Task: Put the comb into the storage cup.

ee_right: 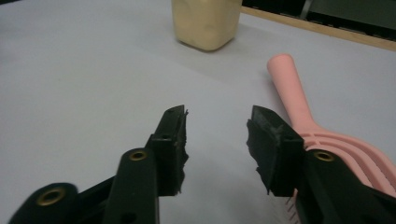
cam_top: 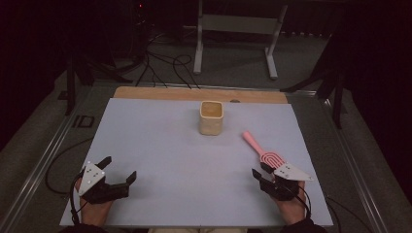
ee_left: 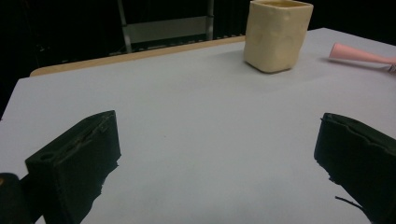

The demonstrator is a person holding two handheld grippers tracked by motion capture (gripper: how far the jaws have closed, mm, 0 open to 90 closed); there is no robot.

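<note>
Pink brush lying on table, near right, just beside right gripper; fingers standing apart, nothing between. Left gripper resting near left, fingers wide apart, gripping nothing.

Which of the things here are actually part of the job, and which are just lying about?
Part of the job:
- pink hairbrush, beside the right hand-held gripper
- cream cup, standing mid-table

Just lying about:
- cables on the floor beyond the table
- white stand behind them

Brush right of cup
</note>
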